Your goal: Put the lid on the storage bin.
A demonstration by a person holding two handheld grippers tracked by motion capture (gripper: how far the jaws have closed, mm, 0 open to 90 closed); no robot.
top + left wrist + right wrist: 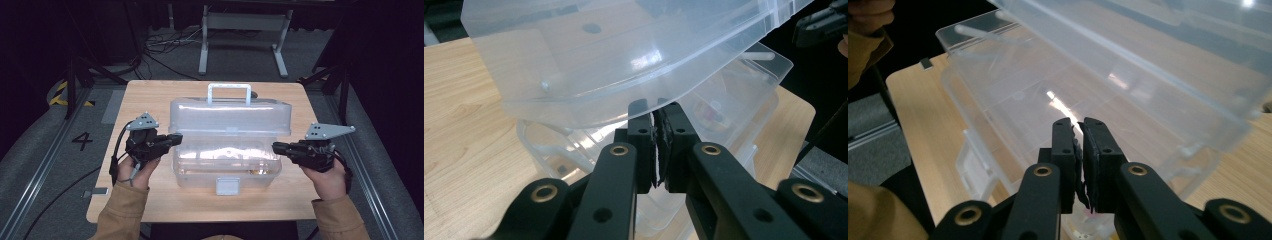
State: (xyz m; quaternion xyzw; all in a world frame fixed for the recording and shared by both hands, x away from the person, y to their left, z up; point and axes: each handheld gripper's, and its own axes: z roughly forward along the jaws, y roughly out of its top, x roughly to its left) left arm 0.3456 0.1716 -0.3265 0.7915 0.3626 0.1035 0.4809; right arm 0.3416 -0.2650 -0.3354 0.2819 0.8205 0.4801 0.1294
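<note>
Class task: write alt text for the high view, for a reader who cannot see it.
A clear plastic toolbox sits on a wooden table, lid raised. The left gripper and right gripper, both shut, point at its two ends.

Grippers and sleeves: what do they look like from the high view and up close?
Both the left gripper and right gripper are black with grey three-cornered plates on top and trailing black cables. Up close, the jaws show brass-coloured rivets. Tan sleeves cover both forearms.
</note>
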